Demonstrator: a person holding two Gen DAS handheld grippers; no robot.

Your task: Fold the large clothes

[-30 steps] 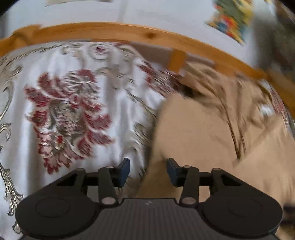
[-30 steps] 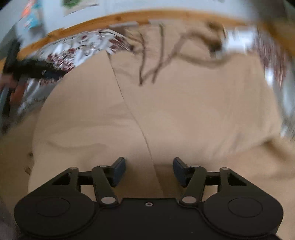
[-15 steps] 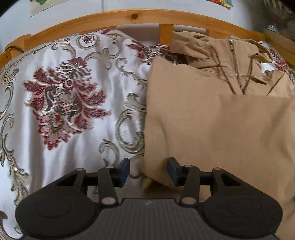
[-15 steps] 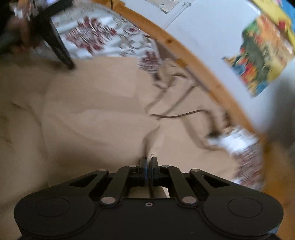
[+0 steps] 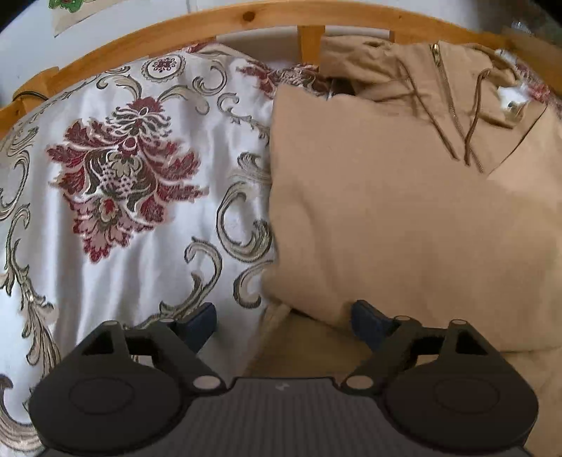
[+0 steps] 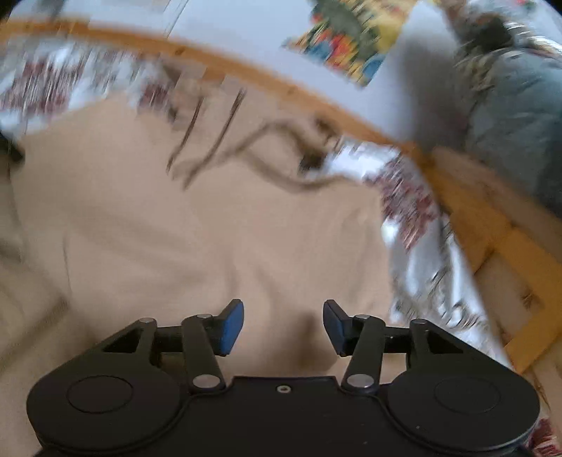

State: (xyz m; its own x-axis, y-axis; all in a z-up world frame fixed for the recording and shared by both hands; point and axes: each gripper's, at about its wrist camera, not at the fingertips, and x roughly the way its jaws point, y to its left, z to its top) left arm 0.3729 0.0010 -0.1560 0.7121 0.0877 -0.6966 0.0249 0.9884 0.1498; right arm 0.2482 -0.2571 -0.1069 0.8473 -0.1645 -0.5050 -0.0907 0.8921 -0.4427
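Observation:
A tan hooded jacket (image 5: 404,211) with a zip and drawstrings lies folded on a floral bedspread (image 5: 123,175). In the left wrist view my left gripper (image 5: 284,321) hovers at the jacket's near left corner. Its jaws are opening, and the corner of the fold lies between them without being pressed. The right wrist view is blurred. There my right gripper (image 6: 282,323) hangs over the jacket (image 6: 210,239), its jaws opening and nothing pinched between them. The blue pads (image 6: 232,323) stand apart.
A wooden bed rail (image 5: 246,21) curves along the far side, also seen as the rail (image 6: 474,218) on the right. Colourful posters (image 6: 344,38) hang on the white wall. A grey bundle of cloth (image 6: 520,116) sits beyond the rail at right.
The left gripper's jaws have spread wide at the jacket's corner. The right gripper, shut on a pinch of tan fabric half a second ago, has let go and swung across the jacket.

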